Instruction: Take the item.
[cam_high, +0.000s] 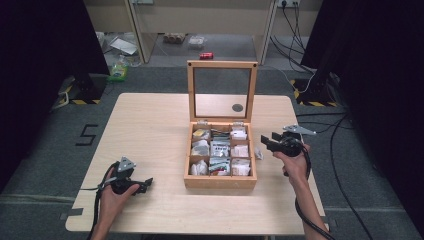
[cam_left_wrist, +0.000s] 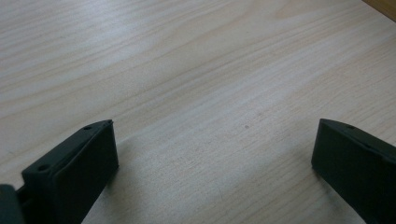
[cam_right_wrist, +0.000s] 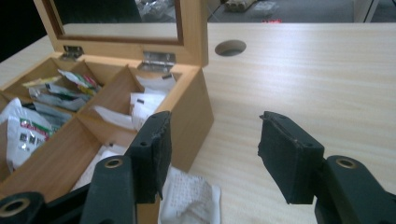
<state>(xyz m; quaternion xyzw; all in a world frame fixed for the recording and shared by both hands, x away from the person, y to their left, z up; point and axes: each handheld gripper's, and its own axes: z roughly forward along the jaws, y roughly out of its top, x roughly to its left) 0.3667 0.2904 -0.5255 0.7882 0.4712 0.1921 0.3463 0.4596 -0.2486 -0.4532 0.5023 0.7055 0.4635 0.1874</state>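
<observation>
Right beside the wooden box (cam_right_wrist: 187, 112), a white packet (cam_right_wrist: 189, 198) lies flat on the table (cam_right_wrist: 303, 79), just under my right gripper (cam_right_wrist: 212, 149), whose jaws are spread with nothing between them. To pick it up well, I should come down squarely over the packet's edge and pinch it without nudging the box, while my left gripper (cam_left_wrist: 212, 154) rests spread and empty on bare wood.

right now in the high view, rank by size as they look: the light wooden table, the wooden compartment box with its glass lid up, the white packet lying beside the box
1. Light wooden table, by far the largest.
2. Wooden compartment box with the raised glass lid.
3. White packet on the table beside the box's right wall, the smallest.
</observation>
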